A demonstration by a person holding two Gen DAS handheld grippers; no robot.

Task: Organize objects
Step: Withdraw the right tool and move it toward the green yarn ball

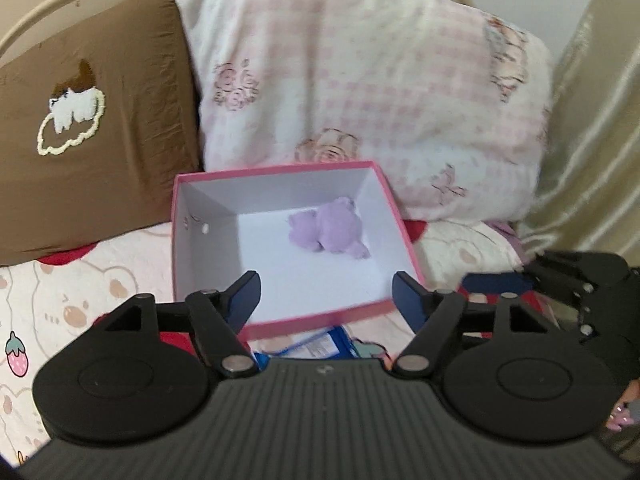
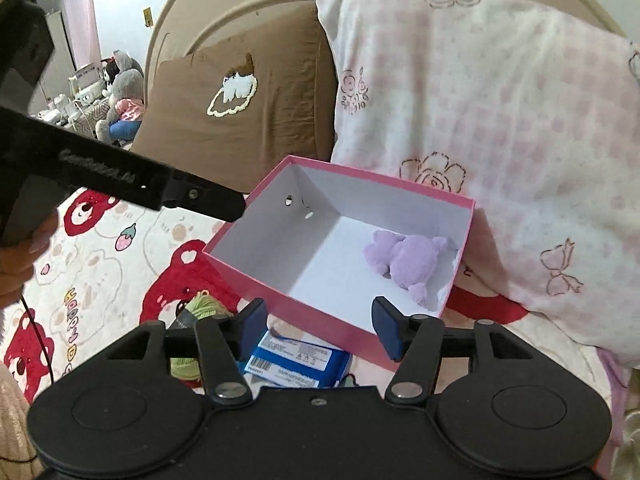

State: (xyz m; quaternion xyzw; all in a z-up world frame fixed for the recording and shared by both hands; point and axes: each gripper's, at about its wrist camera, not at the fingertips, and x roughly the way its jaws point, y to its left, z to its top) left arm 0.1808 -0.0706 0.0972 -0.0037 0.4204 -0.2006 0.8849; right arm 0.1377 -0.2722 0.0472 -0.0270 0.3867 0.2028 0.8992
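Observation:
A pink box [image 1: 280, 168] with a white inside lies open on the bed, tilted against the pillows. A purple plush toy [image 1: 332, 226] lies in its far right corner, also plain in the right wrist view [image 2: 408, 260]. My left gripper [image 1: 325, 292] hangs open over the box's near edge, nothing between its pads. My right gripper [image 2: 318, 320] is open too, above the box's near wall [image 2: 256, 280], empty. A blue packet [image 2: 296, 360] lies on the bedspread just under both grippers, and a ball of green yarn [image 2: 204, 304] sits to its left.
A brown pillow [image 1: 100, 120] and a pink checked pillow [image 1: 360, 80] lean on the beige headboard [image 2: 240, 0] behind the box. The bear-print bedspread [image 1: 80, 288] spreads out to the left. A curtain [image 1: 592, 140] hangs at the right. Plush toys [image 2: 124, 92] sit far left.

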